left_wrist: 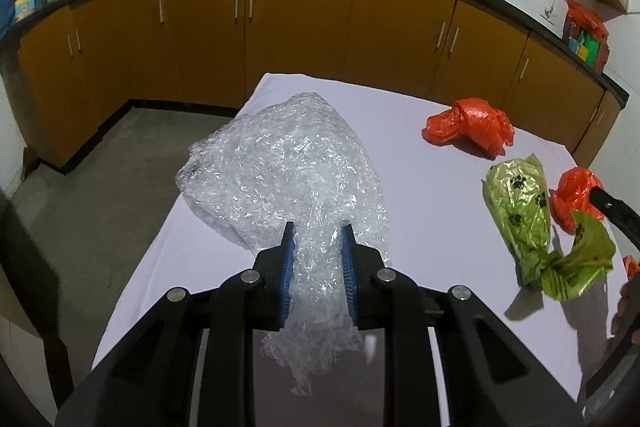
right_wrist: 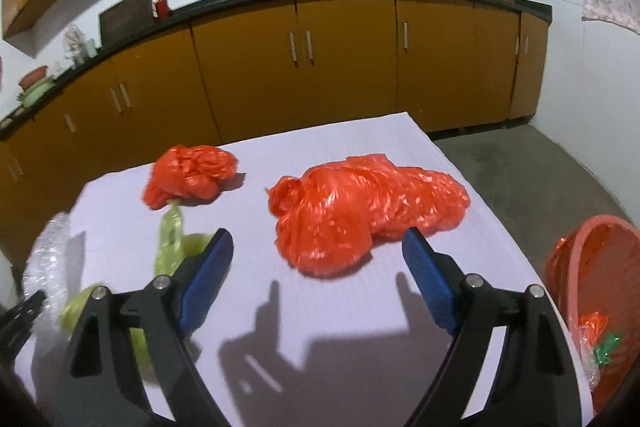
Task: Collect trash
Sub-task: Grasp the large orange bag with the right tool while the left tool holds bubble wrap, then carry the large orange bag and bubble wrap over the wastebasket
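Two grippers work over the white-covered table [right_wrist: 344, 147]: the left gripper [left_wrist: 317, 243] is clamped on a crumpled clear plastic bag [left_wrist: 280, 167]; the right gripper [right_wrist: 318, 259] gapes empty before a large crumpled orange plastic bag [right_wrist: 360, 207], its outline motion-blurred. A red plastic basin [right_wrist: 592, 267] is cut off at the right edge.

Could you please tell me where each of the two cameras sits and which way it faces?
Left wrist: on the left gripper, looking down along its fingers at the clear plastic wrap it clamps on the white table.
Right wrist: on the right gripper, jaws apart, facing the large orange bag.
Shared: the table, green bag, yellow cabinets, two woks.
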A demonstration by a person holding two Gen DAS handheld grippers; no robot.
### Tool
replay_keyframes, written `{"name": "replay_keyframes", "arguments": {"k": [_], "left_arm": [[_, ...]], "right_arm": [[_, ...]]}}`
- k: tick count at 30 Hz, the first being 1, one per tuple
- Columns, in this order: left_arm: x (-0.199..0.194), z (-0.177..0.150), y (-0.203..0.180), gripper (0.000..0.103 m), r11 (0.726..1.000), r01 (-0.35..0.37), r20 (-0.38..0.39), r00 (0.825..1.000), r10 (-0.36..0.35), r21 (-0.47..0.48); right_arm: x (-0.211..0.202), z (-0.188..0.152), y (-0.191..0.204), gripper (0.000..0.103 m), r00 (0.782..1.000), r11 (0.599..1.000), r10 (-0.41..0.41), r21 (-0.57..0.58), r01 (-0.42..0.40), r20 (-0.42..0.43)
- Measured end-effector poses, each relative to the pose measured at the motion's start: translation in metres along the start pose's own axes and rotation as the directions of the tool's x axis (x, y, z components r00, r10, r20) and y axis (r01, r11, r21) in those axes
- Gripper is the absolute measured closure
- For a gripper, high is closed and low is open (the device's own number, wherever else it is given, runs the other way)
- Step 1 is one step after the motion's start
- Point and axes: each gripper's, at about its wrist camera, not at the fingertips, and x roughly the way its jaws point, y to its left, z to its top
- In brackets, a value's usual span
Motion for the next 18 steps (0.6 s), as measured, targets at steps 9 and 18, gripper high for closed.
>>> {"name": "replay_keyframes", "arguments": {"k": [9,18], "left_arm": [[0.006,0.009,-0.018,0.081,0.999,0.022,0.012,1.000,-0.022,0.034],[-0.002,0.004,-0.024,0.081,0.999,0.031,0.011,0.999,-0.031,0.039]], "right_arm": [[0.036,0.001,-0.002,0.056,0.995,0.999,-0.018,0.045,0.022,-0.098],[0.013,-0.009,-0.013,0.075,0.997,0.999,0.047,0.029,-0.045,-0.068]]}}
